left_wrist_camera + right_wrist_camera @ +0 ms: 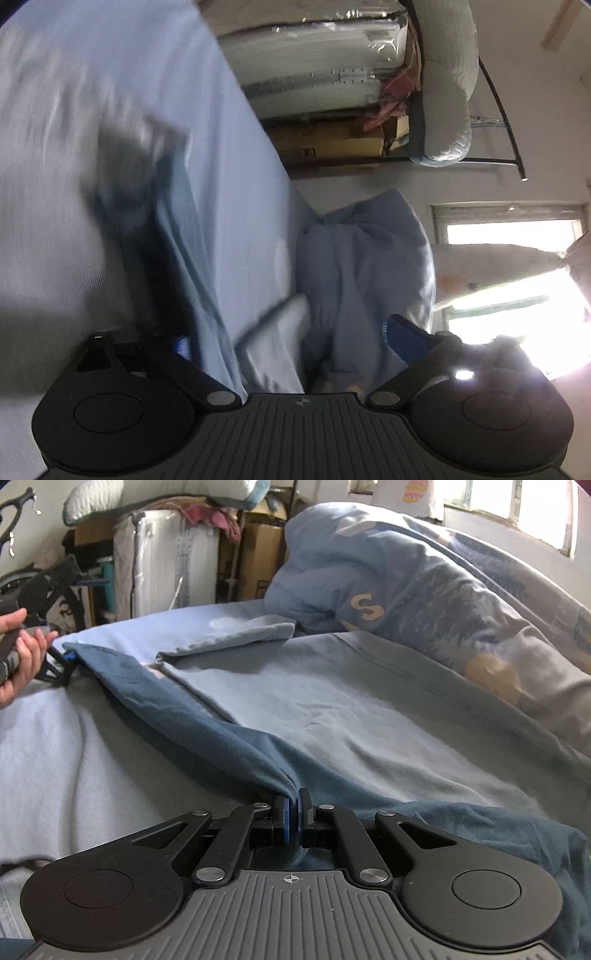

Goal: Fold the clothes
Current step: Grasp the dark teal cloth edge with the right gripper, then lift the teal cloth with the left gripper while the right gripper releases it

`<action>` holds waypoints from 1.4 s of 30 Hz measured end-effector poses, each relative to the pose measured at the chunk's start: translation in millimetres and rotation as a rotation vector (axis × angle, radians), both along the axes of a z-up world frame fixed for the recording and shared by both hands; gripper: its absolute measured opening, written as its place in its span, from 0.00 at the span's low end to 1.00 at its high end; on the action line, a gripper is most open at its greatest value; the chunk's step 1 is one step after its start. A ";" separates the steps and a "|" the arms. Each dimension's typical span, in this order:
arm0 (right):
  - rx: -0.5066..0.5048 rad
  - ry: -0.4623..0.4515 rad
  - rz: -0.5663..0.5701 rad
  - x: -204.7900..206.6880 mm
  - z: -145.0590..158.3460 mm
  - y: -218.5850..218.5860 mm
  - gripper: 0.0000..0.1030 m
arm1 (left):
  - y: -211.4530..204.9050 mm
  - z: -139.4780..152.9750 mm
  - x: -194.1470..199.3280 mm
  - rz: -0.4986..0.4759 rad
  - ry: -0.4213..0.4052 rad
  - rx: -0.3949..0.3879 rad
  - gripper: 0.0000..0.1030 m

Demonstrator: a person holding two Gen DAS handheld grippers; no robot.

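While the dark blue garment (207,716) lay stretched in a long raised ridge across the bed (74,746), the right gripper (291,812) had its two blue-padded fingers (284,814) pressed together on one end of that fold, the cloth bunched to a point just where the pads met. From there the fold ran away up and to the left, toward the far end, where the person's left hand (18,657) held the other tool; the left gripper (62,664) sat right at the tip of the cloth, touching it as far as I could see. Seen from the left wrist, the left gripper (288,339) stood with its fingers (406,336) well spread, one blue pad plainly in view on the right and the other mostly hidden behind a hanging strip of the garment (173,229), which passed through the gap; that view was blurred, and the camera was turned on its side. Paler blue fabric (314,701) lay flat on the bed beside the ridge, with a folded light piece (236,635) beyond it. A patterned blue duvet (424,583) was heaped along the far side under the window (517,513). Past the bed stood wrapped white bundles (166,561) and cardboard boxes (258,554), with a bicycle (48,590) at the left.
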State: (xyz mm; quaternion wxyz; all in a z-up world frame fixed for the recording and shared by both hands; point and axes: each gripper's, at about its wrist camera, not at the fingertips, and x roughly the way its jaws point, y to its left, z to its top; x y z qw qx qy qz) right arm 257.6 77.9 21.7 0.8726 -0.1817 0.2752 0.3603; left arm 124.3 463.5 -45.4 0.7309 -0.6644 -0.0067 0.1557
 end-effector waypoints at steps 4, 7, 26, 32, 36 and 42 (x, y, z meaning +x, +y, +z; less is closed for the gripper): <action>-0.017 -0.006 -0.002 -1.5 -0.9 2.2 0.05 | 6.6 1.6 -10.6 0.004 0.051 0.073 0.17; -0.032 -0.011 -0.013 -3.8 -3.0 6.3 0.06 | 4.0 10.7 -10.9 -0.015 0.111 0.135 0.05; 0.343 -0.086 -0.100 -121.2 104.0 -119.5 1.00 | -67.3 170.5 23.9 -0.156 0.069 0.468 0.06; 0.425 -0.062 -0.220 -174.0 123.1 -217.4 1.00 | -145.7 209.6 44.7 -0.294 0.016 0.569 0.06; 0.377 -0.074 -0.368 -184.6 112.6 -265.1 1.00 | -225.9 217.4 56.9 -0.440 0.003 0.624 0.06; 0.379 -0.028 -0.557 -190.4 83.8 -337.0 1.00 | -347.6 211.5 64.2 -0.650 0.020 0.725 0.06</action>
